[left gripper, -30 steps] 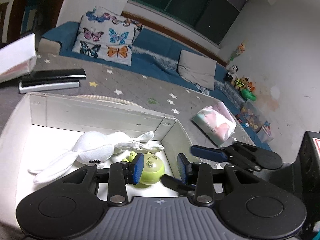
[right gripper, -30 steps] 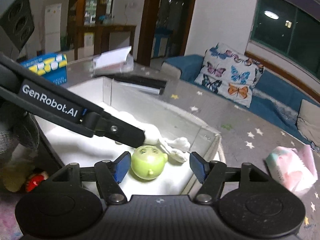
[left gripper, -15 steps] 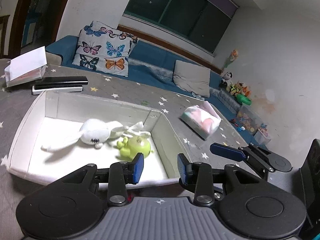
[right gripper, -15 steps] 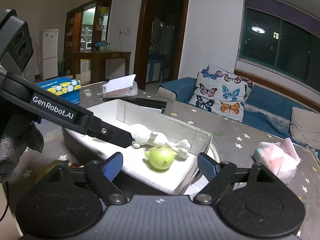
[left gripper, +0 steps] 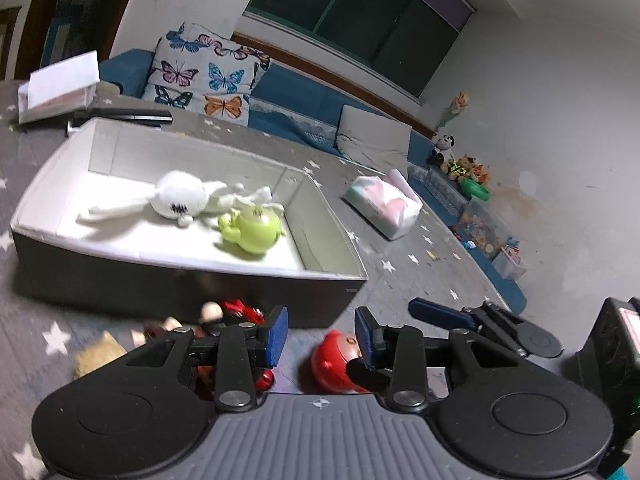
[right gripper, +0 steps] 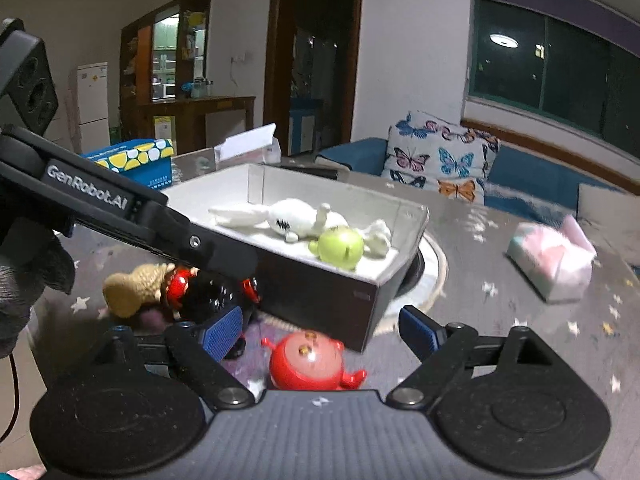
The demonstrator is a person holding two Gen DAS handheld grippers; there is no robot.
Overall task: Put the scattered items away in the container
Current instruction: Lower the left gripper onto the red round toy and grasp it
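Observation:
The white-lined box (left gripper: 192, 272) (right gripper: 320, 288) holds a white plush rabbit (left gripper: 180, 196) (right gripper: 296, 216) and a green round toy (left gripper: 254, 230) (right gripper: 340, 244). In front of the box on the star-patterned cloth lie a red round toy (right gripper: 306, 364) (left gripper: 334, 362), a black-and-red toy (right gripper: 208, 292) (left gripper: 236, 310) and a tan plush (right gripper: 132, 288) (left gripper: 98, 356). My left gripper (left gripper: 320, 334) is open and empty above these toys. My right gripper (right gripper: 320, 330) is wide open and empty, with the red round toy between its fingers.
A pink-and-green tissue pack (left gripper: 384, 208) (right gripper: 550, 256) lies right of the box. A white paper box (left gripper: 60, 88) and dark flat items (left gripper: 120, 114) lie behind it. A blue-yellow carton (right gripper: 132, 160) stands at far left. A sofa with a butterfly cushion (left gripper: 204, 76) lies beyond.
Both grippers have pulled back from over the box, empty, and now hover over the toys in front of it. The green toy stays in the box.

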